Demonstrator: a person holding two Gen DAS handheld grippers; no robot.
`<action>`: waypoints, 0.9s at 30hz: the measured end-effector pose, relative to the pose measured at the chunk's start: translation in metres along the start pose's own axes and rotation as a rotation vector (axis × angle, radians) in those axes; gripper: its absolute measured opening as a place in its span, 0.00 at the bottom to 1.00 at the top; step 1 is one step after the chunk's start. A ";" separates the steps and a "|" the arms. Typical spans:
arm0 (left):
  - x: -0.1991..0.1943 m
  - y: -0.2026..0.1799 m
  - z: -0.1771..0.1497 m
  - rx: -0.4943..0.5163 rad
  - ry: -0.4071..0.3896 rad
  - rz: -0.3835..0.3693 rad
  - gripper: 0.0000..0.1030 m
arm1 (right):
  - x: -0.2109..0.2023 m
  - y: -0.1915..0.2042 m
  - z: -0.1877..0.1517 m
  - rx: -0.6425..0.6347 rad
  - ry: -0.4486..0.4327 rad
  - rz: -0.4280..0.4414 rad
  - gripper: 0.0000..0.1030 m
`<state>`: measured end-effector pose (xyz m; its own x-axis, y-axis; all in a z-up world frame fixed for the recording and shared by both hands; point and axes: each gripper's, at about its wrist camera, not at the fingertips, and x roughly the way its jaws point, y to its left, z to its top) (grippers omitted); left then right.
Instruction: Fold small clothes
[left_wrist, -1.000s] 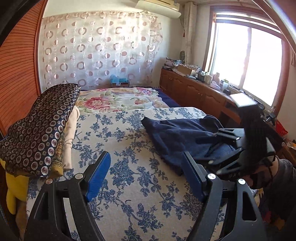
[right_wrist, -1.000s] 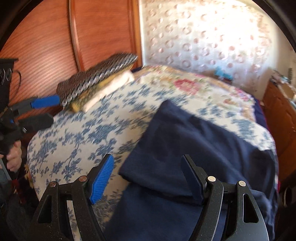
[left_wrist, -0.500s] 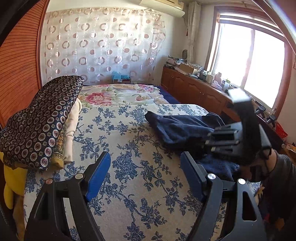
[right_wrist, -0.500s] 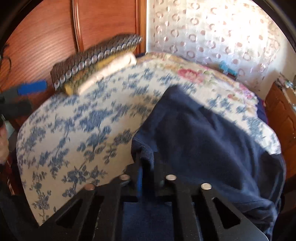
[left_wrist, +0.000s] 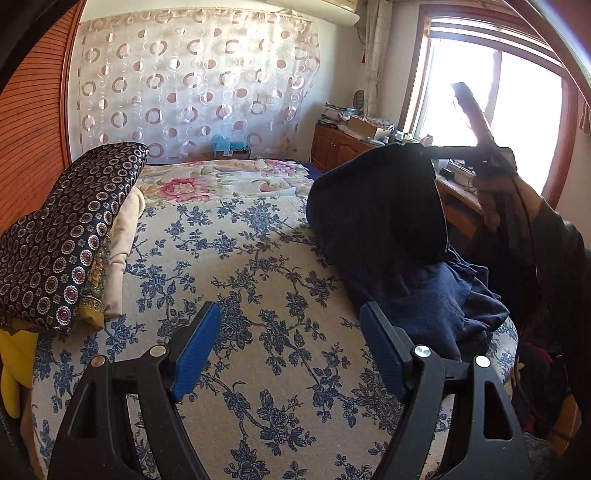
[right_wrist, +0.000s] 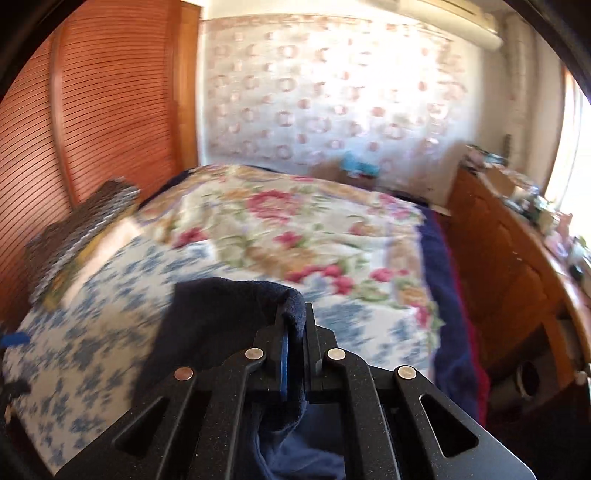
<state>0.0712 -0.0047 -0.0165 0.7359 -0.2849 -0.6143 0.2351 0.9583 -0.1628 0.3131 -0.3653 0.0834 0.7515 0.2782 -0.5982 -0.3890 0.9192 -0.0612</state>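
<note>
We lift the garment's edge to start a fold.

Left wrist view: our left gripper (left_wrist: 288, 350) hangs spread and empty over the blue-flowered bedspread (left_wrist: 240, 266). Right wrist view: our right gripper (right_wrist: 293, 332) pinches the soft navy fleece garment (right_wrist: 221, 314), its rest on the bed; next we must carry it across.

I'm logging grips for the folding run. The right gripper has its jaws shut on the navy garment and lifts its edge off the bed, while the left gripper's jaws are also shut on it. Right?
Not quite. The left gripper is open and empty, as the left wrist view shows. The right gripper does clamp the navy garment.
</note>
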 end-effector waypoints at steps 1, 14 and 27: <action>0.001 -0.001 0.000 0.002 0.002 -0.002 0.76 | 0.005 -0.004 0.002 0.015 0.013 -0.025 0.05; 0.017 -0.029 -0.008 0.033 0.041 -0.048 0.76 | -0.015 -0.017 -0.045 0.072 0.057 -0.062 0.39; 0.041 -0.058 -0.007 0.054 0.075 -0.084 0.76 | -0.049 -0.023 -0.166 0.047 0.188 0.033 0.39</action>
<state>0.0834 -0.0719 -0.0374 0.6627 -0.3593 -0.6570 0.3294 0.9278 -0.1752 0.1972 -0.4467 -0.0189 0.6244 0.2554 -0.7382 -0.3832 0.9236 -0.0046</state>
